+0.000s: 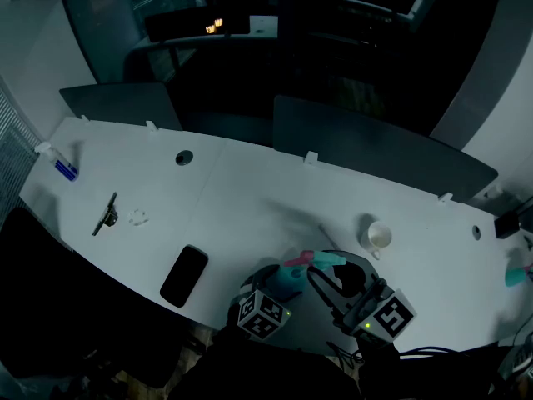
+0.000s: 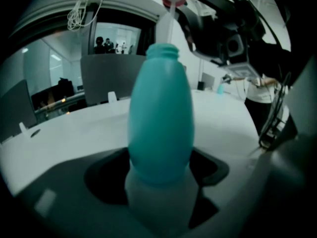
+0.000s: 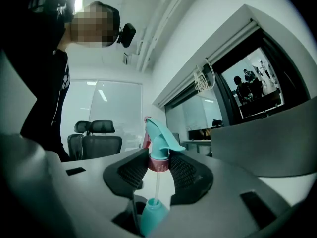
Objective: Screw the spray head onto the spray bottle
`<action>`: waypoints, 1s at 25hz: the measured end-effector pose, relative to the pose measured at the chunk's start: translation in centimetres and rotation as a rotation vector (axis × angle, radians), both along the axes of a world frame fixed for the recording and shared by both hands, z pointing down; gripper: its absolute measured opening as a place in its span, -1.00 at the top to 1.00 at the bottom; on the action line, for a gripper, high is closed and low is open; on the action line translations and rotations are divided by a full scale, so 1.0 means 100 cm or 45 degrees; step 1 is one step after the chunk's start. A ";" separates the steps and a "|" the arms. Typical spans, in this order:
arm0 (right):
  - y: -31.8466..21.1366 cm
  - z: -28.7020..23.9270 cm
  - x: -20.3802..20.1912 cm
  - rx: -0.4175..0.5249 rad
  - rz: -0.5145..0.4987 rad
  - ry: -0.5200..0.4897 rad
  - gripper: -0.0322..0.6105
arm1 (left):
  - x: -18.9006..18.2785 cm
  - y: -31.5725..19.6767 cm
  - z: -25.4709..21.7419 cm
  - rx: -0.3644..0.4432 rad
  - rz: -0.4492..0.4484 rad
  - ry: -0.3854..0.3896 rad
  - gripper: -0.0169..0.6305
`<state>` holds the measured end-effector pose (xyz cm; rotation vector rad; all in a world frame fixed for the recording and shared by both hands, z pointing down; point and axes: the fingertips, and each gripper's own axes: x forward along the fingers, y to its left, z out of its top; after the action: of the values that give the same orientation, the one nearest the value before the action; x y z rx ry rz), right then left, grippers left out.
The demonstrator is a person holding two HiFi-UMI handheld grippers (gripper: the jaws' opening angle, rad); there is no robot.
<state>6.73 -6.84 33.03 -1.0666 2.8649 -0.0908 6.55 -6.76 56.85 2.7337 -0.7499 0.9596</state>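
A teal spray bottle (image 2: 161, 118) stands upright between the jaws of my left gripper (image 2: 161, 187), which is shut on its lower body. Its neck (image 2: 162, 49) is uncapped. My right gripper (image 3: 158, 166) is shut on the dark red collar (image 3: 158, 163) of the spray head (image 3: 161, 138), holding it a short way above the bottle. The clear dip tube (image 3: 157, 185) hangs from the collar down to the bottle's mouth (image 3: 151, 213). In the head view the bottle (image 1: 287, 285) and spray head (image 1: 321, 259) sit near the desk's front edge, between the two grippers.
On the white desk (image 1: 250, 198) lie a black phone (image 1: 184, 275), a white cup (image 1: 379, 236), a black tool (image 1: 106, 213) and a small blue bottle (image 1: 62, 167). Dark dividers (image 1: 366, 152) line the far edge. A teal item (image 1: 516, 275) lies at the right.
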 end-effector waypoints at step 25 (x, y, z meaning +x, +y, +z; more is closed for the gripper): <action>-0.006 0.103 -0.026 -0.061 0.073 0.336 0.47 | 0.000 -0.004 0.000 0.007 -0.097 0.037 -0.23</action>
<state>4.10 -7.40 43.31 -1.2559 3.0735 -0.0153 6.54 -7.11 56.82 2.6963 -0.8462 0.9018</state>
